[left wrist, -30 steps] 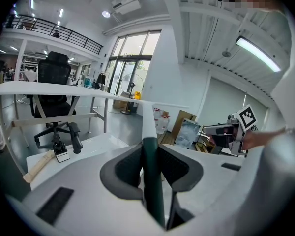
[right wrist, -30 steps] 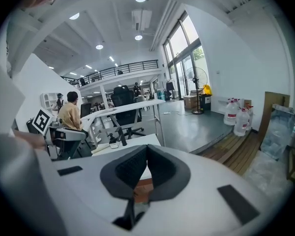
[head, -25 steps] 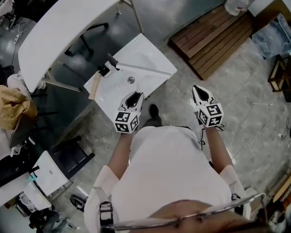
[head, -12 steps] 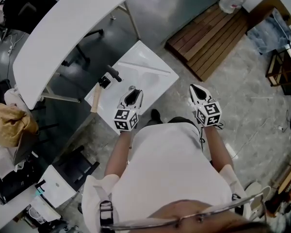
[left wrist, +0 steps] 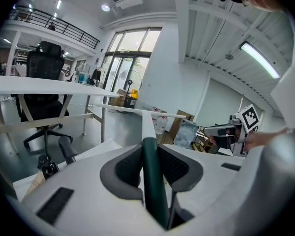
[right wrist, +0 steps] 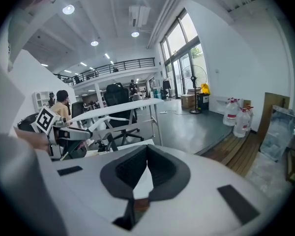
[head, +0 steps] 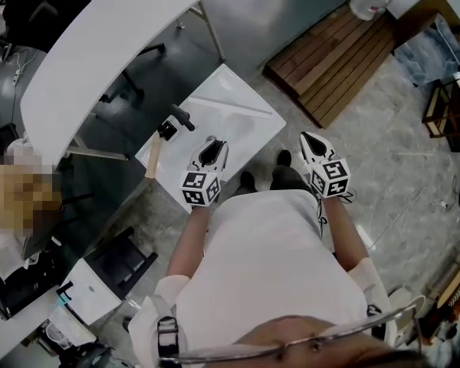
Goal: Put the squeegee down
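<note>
Green squeegee (left wrist: 155, 181) handle sits clamped between the jaws of the left gripper (head: 211, 146), with the pads pressing it on both sides. A white stem runs forward from the handle to the long crossbar blade. The blade lies across the far half of the small white bench (head: 245, 133); whether it touches the top I cannot tell.

Right gripper (right wrist: 146, 150): jaws closed tip to tip with nothing in them, held just off the bench's right edge, over the floor.

A black fitting (head: 175, 121) stands at the bench's left edge, near the blade's left end.

Step in hand, as I read it: lower and release. To do it well:
- Keep the blade level so both ends meet the bench top together; a tipped blade would likely pivot.
- Hold the blade's left end short of the black fitting.
- Lay the handle toward the bench's near edge, with all of it over the top and nothing overhanging.
- Open the jaws only once the bench carries the weight.
- Draw back along the handle's line so the pads don't drag it.
- The right gripper has no part in this and is best left off the bench's right edge.
</note>
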Demonstrator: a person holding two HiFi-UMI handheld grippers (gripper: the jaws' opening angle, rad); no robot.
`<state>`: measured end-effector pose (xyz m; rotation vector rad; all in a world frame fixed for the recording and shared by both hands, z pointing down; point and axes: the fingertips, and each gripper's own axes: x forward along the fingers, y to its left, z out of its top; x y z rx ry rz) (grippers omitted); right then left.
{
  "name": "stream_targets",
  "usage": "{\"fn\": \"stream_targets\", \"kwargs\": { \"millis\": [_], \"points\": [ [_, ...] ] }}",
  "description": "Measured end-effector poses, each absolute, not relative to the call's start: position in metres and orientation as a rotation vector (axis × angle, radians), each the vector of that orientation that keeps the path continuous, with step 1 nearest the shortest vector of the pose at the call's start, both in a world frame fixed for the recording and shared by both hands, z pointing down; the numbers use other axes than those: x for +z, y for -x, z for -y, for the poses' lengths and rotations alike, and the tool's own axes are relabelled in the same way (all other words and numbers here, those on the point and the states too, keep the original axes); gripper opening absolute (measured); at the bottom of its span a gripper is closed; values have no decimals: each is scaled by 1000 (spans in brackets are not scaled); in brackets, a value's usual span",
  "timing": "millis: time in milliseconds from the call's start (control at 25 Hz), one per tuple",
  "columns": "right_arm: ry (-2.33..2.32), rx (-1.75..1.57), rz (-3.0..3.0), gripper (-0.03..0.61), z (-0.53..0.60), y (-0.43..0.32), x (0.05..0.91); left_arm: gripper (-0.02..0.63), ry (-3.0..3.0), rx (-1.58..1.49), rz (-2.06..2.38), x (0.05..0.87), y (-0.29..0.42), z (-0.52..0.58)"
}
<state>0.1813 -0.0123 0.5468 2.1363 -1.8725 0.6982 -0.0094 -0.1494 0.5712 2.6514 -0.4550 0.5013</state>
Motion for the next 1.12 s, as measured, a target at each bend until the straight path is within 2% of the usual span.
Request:
{"fn": "stream_targets", "kwargs": {
  "millis": [1120],
  "points": [
    [-1624,692,2233,6,143,-272,561,97,-2449,480,949,577,-60,188]
  ]
}}
